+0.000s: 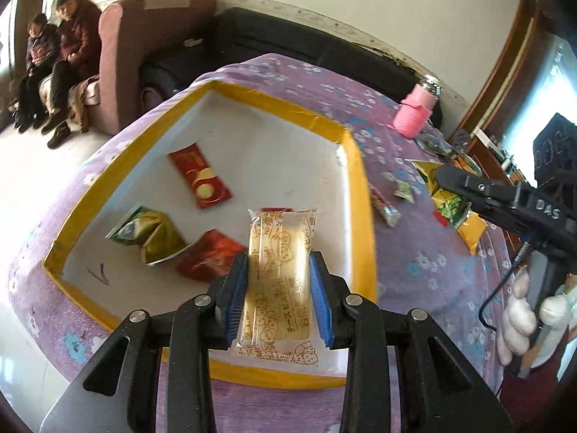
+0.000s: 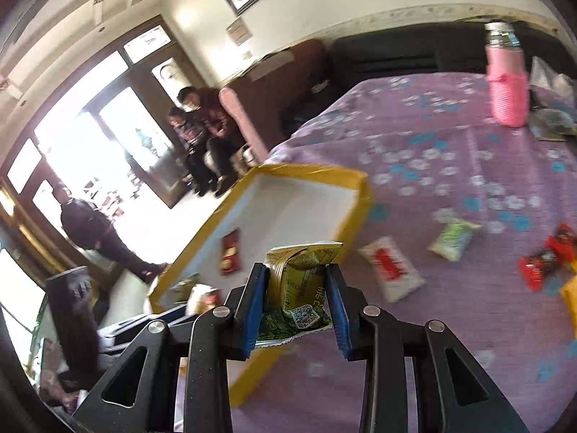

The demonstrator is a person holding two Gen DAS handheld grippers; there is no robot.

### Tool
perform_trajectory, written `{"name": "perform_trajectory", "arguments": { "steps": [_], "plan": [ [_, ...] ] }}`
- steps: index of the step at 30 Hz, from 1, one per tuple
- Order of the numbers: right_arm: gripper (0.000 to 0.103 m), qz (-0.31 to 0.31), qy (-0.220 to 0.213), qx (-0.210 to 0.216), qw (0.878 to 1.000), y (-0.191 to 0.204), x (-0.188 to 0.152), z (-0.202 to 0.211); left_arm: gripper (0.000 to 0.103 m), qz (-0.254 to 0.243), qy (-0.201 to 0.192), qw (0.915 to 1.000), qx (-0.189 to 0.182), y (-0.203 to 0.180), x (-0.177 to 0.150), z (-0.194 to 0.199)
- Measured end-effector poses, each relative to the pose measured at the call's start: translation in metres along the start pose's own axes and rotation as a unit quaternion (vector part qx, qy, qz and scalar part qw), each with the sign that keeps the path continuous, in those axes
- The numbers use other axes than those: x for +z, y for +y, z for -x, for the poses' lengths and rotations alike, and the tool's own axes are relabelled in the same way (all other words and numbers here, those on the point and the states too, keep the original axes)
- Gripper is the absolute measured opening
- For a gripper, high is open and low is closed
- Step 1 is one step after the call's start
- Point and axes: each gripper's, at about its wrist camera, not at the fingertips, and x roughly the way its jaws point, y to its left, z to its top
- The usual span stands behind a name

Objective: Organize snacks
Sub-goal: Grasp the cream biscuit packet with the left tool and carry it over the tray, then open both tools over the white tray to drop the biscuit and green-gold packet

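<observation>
Your left gripper pinches a clear-wrapped yellow cake bar between its blue fingers, above the yellow-rimmed white tray. Your right gripper is clamped on a crumpled gold-green foil packet, just right of the tray. Inside the tray: a red packet and another gold-green packet. Right of the tray, loose snacks and a pink knitted bottle sit on the purple floral cloth.

The red packet inside the yellow-rimmed box is blurry and partly hidden behind the clear biscuit pack, and the loose snacks beside the box are smeared.
</observation>
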Motion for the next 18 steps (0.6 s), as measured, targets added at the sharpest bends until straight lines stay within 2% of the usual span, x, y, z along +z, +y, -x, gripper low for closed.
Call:
{"name": "perform_trajectory", "arguments": {
  "steps": [8,14,18],
  "plan": [
    [0.034,0.023,0.054,0.000,0.998,0.037,-0.009,-0.056,0.031,0.016,0.003,0.9999,0.005,0.017,0.000,-0.009],
    [0.034,0.030,0.066,-0.014,0.997,0.042,-0.008,-0.080,0.032,0.012,0.000,0.9999,0.009,0.020,0.007,-0.012],
    [0.034,0.034,0.068,-0.036,0.996,0.044,0.000,-0.093,0.032,0.020,-0.008,0.9997,-0.008,0.024,0.030,-0.012]
  ]
}}
